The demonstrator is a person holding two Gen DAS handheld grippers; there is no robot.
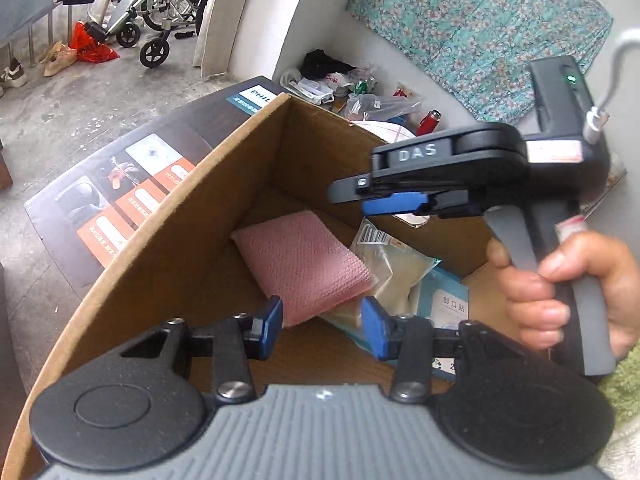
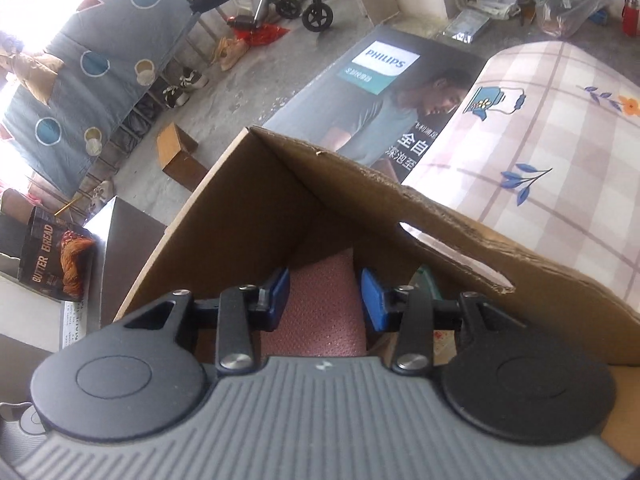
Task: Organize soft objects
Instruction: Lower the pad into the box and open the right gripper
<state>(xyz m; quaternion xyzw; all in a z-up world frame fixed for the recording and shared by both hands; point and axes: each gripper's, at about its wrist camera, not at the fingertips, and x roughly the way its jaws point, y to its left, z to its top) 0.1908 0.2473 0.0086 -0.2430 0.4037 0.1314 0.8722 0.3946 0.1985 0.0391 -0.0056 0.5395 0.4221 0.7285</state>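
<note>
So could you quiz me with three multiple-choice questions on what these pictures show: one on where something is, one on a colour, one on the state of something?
1. Where does the pink pad lie?
A. Inside the cardboard box
B. On the plaid blanket
C. On the concrete floor

2. What colour are the pads on the fingers of the left hand-held gripper?
A. Red
B. Blue
C. Green

3. How do the jaws of the right hand-held gripper stand?
A. Clamped on a shoe
C. Clamped on the box wall
B. Apart, holding nothing

Key: 1 A, the pad rests on the box floor beside plastic packets. 2 B, both finger pads show blue. 3 B, there is a clear gap, with the pad seen below between them.
</note>
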